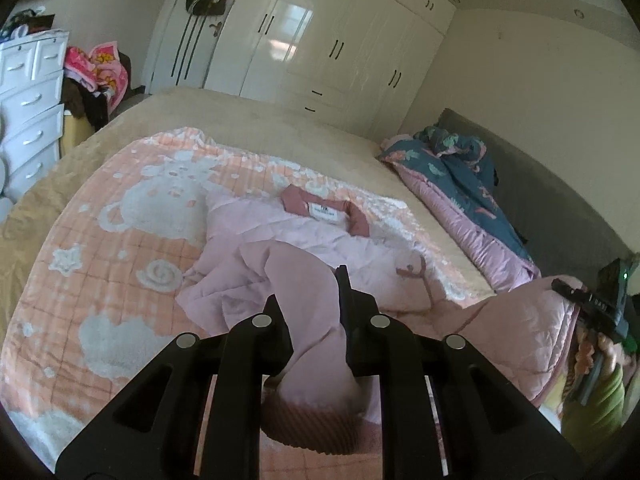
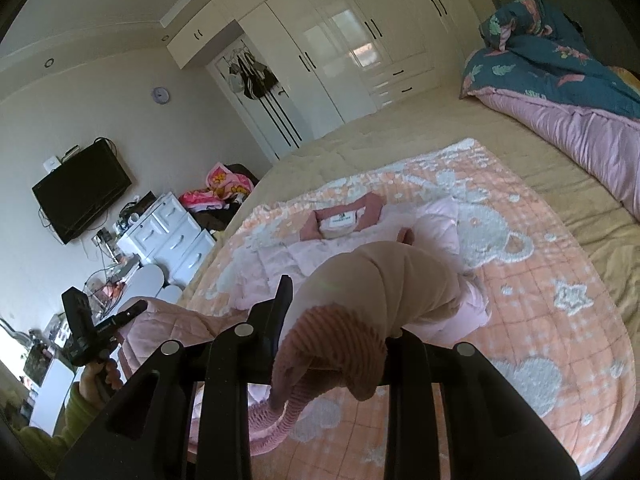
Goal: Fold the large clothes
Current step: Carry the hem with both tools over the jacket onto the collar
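Note:
A pale pink quilted jacket with a dusty rose collar lies open on an orange and white patterned blanket; it also shows in the right wrist view. My left gripper is shut on one pink sleeve, its ribbed cuff hanging below the fingers. My right gripper is shut on the other sleeve, its ribbed cuff drooping over the fingers. The right gripper also shows in the left wrist view, holding pink fabric off the bed's edge.
The bed has a beige cover. A rolled blue and pink duvet lies by the grey headboard. White wardrobes stand behind. A white drawer unit and piled clothes stand left. A wall TV hangs nearby.

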Demonstrator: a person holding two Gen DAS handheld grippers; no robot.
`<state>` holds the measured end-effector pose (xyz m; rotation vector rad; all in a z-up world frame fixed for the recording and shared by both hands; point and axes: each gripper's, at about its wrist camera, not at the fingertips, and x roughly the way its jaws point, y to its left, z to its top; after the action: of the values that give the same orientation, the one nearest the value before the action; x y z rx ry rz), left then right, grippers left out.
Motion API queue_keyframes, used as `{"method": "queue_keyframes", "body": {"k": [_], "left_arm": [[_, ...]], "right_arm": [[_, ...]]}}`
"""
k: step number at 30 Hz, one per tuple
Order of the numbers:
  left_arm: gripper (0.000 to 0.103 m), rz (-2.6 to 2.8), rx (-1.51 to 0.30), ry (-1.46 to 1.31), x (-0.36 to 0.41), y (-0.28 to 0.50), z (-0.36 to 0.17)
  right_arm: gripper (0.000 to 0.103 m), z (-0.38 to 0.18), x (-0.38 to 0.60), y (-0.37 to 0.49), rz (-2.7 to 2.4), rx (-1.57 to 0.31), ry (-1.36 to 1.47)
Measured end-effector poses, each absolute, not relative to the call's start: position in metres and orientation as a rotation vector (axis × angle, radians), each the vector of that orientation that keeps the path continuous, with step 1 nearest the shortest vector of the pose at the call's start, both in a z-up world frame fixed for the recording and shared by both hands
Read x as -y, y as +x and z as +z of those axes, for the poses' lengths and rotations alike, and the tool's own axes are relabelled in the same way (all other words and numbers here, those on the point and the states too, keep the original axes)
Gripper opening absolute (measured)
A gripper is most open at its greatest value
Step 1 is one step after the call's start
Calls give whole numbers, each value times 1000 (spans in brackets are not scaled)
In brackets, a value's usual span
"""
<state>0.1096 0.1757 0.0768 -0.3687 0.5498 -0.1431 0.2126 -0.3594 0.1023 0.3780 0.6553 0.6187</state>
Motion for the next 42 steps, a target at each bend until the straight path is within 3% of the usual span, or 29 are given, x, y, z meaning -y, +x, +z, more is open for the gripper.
{"method": "queue_keyframes", "body": {"k": [20,42], "left_arm": [[8,-89,-524,-445,-198,156,102],[10,16,-538,-379,-203,211,97]], "right_arm": [[25,127,367,262,602,-654,469],[28,109,369,343,538,-735,611]]}}
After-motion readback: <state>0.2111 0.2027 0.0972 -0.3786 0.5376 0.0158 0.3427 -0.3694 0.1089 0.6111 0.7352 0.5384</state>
